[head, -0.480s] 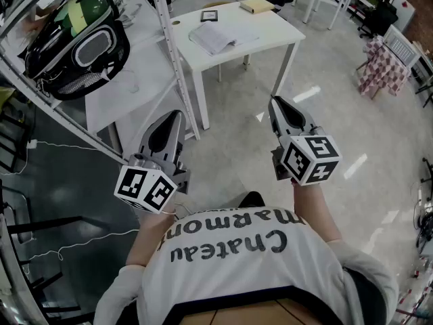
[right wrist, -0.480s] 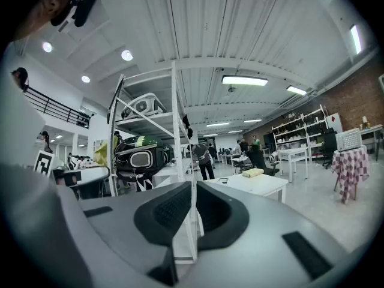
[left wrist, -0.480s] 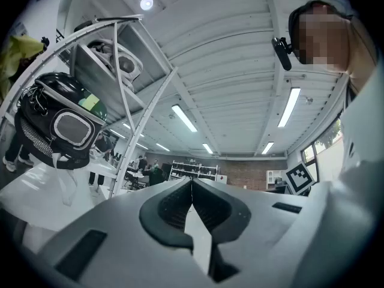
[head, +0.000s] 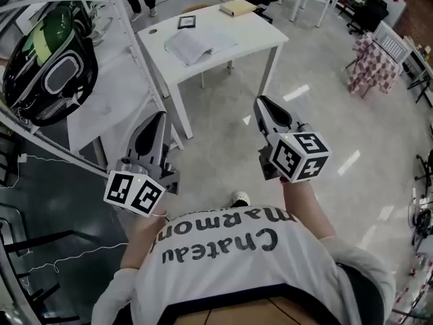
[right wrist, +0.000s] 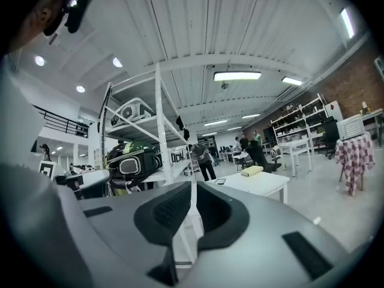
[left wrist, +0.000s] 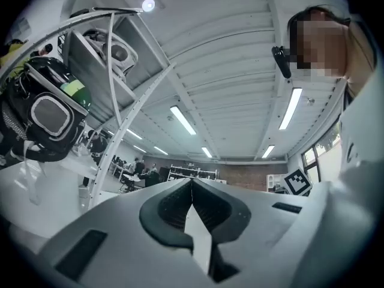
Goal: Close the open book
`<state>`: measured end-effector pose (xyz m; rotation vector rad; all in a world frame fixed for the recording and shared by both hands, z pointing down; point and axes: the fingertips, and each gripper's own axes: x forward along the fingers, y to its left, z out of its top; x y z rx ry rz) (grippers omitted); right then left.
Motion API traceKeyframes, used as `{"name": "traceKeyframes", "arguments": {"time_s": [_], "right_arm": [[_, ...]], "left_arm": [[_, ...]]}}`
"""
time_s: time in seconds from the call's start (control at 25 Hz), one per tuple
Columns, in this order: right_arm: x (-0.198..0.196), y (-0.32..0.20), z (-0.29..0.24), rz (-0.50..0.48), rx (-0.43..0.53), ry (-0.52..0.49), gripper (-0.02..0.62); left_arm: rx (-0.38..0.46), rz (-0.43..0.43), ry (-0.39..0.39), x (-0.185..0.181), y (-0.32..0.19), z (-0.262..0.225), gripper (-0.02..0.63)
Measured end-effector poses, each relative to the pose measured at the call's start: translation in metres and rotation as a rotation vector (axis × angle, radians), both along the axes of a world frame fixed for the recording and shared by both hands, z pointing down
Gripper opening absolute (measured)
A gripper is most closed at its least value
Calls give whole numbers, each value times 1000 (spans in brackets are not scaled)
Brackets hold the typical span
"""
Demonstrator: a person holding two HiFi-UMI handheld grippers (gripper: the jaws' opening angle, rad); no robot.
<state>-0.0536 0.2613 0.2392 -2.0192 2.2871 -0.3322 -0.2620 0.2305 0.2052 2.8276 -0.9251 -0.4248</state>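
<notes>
Book [head: 193, 46]: lies open, pages up, on the white surface [head: 254, 36] at the top of the head view, well apart from both grippers and touched by neither.
Surface: a white table on the pale floor [head: 325, 127], just right of a white rack [head: 135, 42]; the right gripper view shows it beyond the jaws, to the right.
Also on the surface: a small dark slab [head: 187, 22] behind the book and a tan book [head: 238, 7], closed, at the far corner.
Left gripper [head: 160, 116]: held low in front of the person, near the rack's leg. Its jaws are closed tip to tip with nothing between them, and its nose is tilted slightly up, so its own view takes in the ceiling lights.
Right gripper [head: 260, 101]: held level above the floor and pointed toward the surface, jaws closed and empty.
Marker cubes: one at the rear of each gripper, left cube [head: 133, 193] and right cube [head: 301, 156].
Rack: carries a black pack [head: 47, 80] with a grey oval panel.
Person: wears a white shirt [head: 230, 249] with dark lettering; one shoe [head: 239, 199] shows between the grippers.
Background: a checked cloth [head: 369, 66] drapes a stand at the right, and people gather at distant tables in both gripper views.
</notes>
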Motion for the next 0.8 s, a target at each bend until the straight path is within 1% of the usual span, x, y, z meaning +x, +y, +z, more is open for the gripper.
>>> {"name": "traceKeyframes", "arguments": {"time_s": [0.12, 0.28, 0.44, 0.64, 0.8], "right_arm": [[31, -21, -12, -14, 27, 11, 46], [67, -48, -26, -37, 60, 27, 46], [104, -67, -31, -45, 67, 36, 46], [140, -91, -32, -65, 77, 43, 46], [156, -110, -30, -90, 72, 60, 46]], "left_arm": [[28, -2, 12, 31, -16, -13, 25], [47, -30, 8, 66, -41, -23, 25], [62, -40, 23, 99, -56, -29, 25], [67, -60, 38, 132, -76, -31, 25], [75, -77, 53, 149, -91, -31, 25]]}}
